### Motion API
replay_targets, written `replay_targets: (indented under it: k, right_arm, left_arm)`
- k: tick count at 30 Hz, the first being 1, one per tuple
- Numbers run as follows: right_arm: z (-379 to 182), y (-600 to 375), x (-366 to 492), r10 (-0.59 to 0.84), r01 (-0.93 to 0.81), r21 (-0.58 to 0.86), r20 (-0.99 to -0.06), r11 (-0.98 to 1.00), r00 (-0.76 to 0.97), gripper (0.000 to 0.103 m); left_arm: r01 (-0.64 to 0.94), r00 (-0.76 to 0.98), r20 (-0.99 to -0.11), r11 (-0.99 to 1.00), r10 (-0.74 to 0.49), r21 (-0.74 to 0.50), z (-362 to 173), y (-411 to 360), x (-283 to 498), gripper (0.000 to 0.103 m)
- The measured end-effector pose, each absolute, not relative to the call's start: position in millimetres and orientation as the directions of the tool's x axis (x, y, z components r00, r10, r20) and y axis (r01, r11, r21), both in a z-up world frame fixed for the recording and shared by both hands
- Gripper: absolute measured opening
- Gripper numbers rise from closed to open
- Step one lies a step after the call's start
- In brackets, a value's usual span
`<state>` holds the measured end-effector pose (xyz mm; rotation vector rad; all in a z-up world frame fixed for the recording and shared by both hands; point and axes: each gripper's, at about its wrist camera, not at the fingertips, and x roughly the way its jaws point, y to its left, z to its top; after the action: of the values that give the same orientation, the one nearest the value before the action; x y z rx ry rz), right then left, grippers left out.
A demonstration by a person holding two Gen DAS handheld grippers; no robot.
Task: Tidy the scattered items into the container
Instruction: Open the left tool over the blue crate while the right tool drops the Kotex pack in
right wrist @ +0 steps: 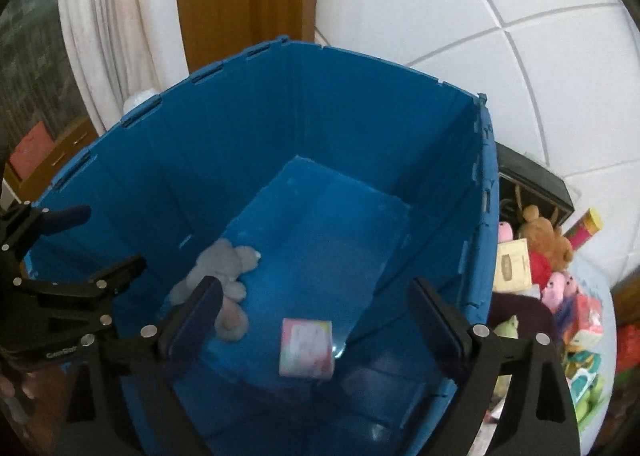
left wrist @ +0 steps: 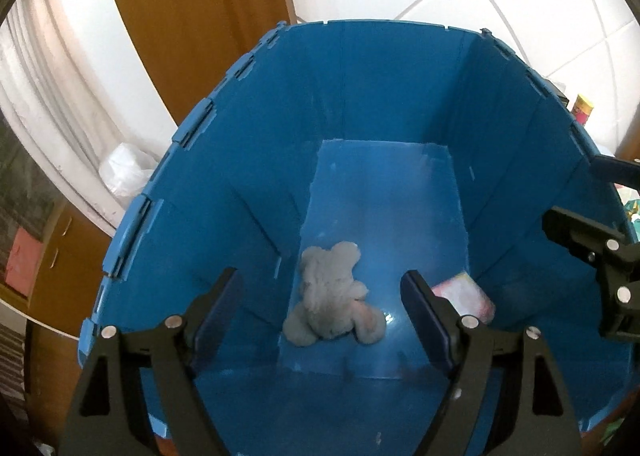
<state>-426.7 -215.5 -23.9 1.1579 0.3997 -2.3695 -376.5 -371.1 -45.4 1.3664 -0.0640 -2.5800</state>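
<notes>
- Deep blue corrugated-plastic folding container: it fills the centre of both wrist views, top open, with 4 upright walls and a flat blue floor panel.
- Pile of scattered soft toys and packets: in the right wrist view it lies outside the container, just past the wall at 3 o'clock. A brown plush animal sits at the pile's 12 o'clock end, with pink plush pieces below it.
- Left gripper: black 2-finger frame with dark blue pads. The jaws stand spread wide above the container floor, with nothing pressed between the pads; released.
- Right gripper: same build, jaws likewise spread wide over the container interior, pads gripping nothing; released. In the left wrist view it enters from 3 o'clock.
- Grey plush toy animal: it lies flat on the container floor, limbs spread. In the left wrist view it shows between the 2 left fingers; in the right wrist view it lies at 9 o'clock of the floor, partly behind the left-side finger.
- Pink-and-white soft packet: it lies on the container floor at 3 o'clock of the grey plush toy, apart from it, below the right gripper's spread fingers.
</notes>
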Motion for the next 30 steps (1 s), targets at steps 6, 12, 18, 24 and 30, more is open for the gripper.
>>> replay_targets:
  k: [6,12,18,24,30]
  right_arm:
    - [-20.0,-213.3,-420.9,-0.270,0.519,-0.068,-0.792,-0.852,-0.547,0.102]
    - [-8.3,-205.4,-410.9,-0.272,0.509,-0.070,-0.779,-0.858,-0.565,0.103]
    - [-1.3,-192.6,-399.6,-0.265,0.496,-0.076,-0.770,-0.865,-0.580,0.103]
    - [7.5,-165.1,-389.9,-0.260,0.471,-0.069,-0.759,-0.879,-0.597,0.103]
    - [16.9,-124.5,-376.0,-0.261,0.449,-0.061,-0.739,-0.892,-0.621,0.103]
  left_arm:
    - [0.184,-0.556,-0.801,-0.973,-0.222,0.141,-38.5,-367.0,-367.8,0.081]
    - [0.181,-0.575,-0.787,-0.973,-0.222,0.142,-28.8,-356.2,-355.6,0.081]
    - [0.173,-0.593,-0.775,-0.974,-0.220,0.144,-19.0,-340.3,-343.8,0.081]
    - [0.165,-0.611,-0.759,-0.974,-0.223,0.154,-9.6,-314.8,-333.1,0.081]
    - [0.153,-0.633,-0.743,-0.976,-0.216,0.153,3.1,-274.4,-325.5,0.081]
